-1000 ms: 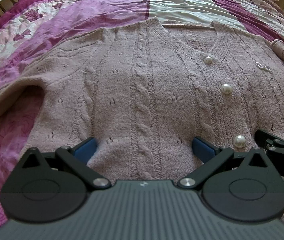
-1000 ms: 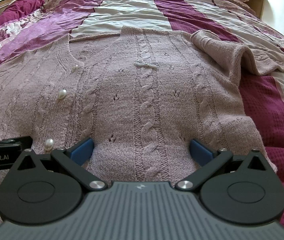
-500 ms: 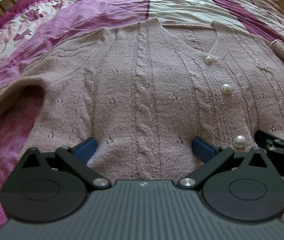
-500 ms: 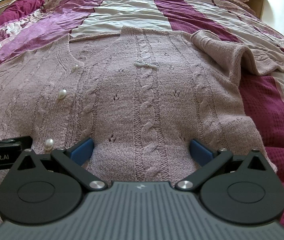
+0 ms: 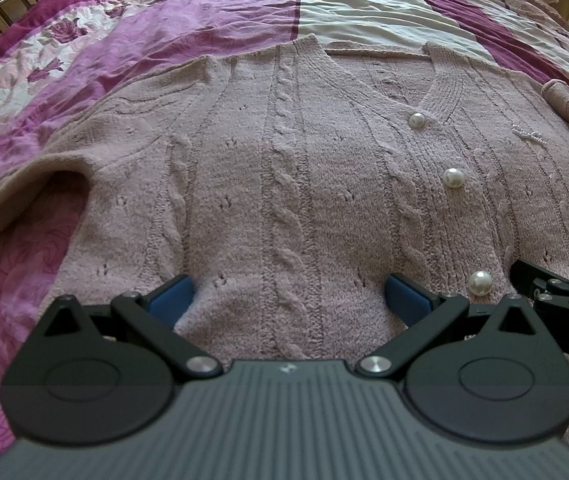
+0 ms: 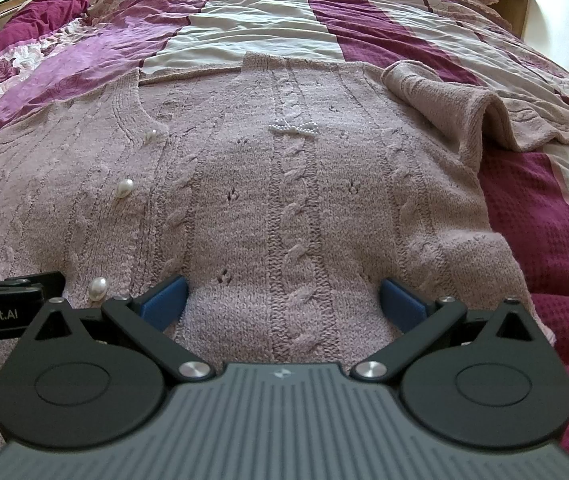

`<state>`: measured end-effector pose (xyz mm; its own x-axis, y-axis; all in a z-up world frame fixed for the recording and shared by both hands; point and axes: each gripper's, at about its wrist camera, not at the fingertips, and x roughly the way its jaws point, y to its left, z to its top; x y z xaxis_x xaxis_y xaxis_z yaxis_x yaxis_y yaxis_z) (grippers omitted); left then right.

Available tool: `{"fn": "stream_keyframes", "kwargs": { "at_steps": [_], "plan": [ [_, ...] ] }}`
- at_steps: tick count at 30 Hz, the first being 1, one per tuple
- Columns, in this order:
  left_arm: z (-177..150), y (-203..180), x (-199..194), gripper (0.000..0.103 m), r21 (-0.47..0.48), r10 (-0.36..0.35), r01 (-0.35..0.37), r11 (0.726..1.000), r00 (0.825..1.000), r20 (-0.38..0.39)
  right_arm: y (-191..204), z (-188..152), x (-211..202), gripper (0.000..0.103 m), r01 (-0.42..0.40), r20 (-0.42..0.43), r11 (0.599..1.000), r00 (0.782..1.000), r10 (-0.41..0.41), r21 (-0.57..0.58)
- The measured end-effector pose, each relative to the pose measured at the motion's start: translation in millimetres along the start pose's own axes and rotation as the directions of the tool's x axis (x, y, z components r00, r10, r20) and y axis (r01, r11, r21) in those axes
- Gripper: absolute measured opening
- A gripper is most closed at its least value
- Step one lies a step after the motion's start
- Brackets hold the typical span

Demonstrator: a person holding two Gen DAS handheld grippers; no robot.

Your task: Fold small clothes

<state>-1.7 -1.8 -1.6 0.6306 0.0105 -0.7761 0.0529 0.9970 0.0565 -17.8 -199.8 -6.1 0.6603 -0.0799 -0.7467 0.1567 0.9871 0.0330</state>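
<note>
Pink cable-knit cardigan (image 5: 284, 184) lies flat, front up, on a striped purple/maroon/grey bedspread (image 5: 212, 12), neckline away from both tongs, hem nearest them.

Left gripper (image 5: 288, 298): jaws spread wide, blue pads resting on the knit near the hem, 1 each side of a cable column; nothing pinched. Ahead & to its right run 3 pearl buttons (image 5: 453, 178) up the placket toward the V-neck. Cardigan's sleeve on its left side (image 5: 24, 184) trails off past the frame edge over the bedspread. Right gripper's black arm shows at the far right, just beside the lowest button.

Right gripper (image 6: 282, 300): also spread wide, pads down on the fabric close to the hem, straddling another cable column; holding nothing. Straight ahead sits a small pearl bow (image 6: 293, 128) on the chest. To the fwd right, the other sleeve (image 6: 444, 100) is folded in over the shoulder, cuff bunched and open. Left of it, the buttons & the left gripper's arm.
</note>
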Motion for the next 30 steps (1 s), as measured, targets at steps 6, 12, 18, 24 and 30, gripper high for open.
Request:
{"fn": "stream_keyframes", "kwargs": {
  "at_steps": [6,12,18,24,30],
  "plan": [
    [-0.1,0.0,0.1,0.103,0.0,0.0,0.0,1.0,1.0,-0.001,0.2,0.5,0.3,0.103,0.0,-0.002,1.0,1.0,0.0,0.002],
    [2.9,3.6,-0.2,0.103,-0.012,-0.005,0.005,1.0,1.0,-0.014,-0.1,-1.5,-2.2,0.103,0.002,0.001,1.0,1.0,-0.002,0.004],
    [2.8,2.5,-0.2,0.103,-0.008,-0.001,0.001,1.0,1.0,-0.008,0.5,-0.4,0.9,0.103,-0.001,0.004,1.0,1.0,0.001,0.009],
    [4.7,1.1,0.0,0.103,0.005,0.002,-0.002,1.0,1.0,-0.016,-1.3,1.6,0.4,0.103,-0.008,-0.011,1.0,1.0,0.008,0.015],
    [5.6,1.7,-1.0,0.103,0.009,-0.002,0.002,1.0,1.0,-0.019,-7.1,6.1,-1.4,0.103,-0.033,-0.027,0.999,0.999,0.034,0.042]
  ]
}}
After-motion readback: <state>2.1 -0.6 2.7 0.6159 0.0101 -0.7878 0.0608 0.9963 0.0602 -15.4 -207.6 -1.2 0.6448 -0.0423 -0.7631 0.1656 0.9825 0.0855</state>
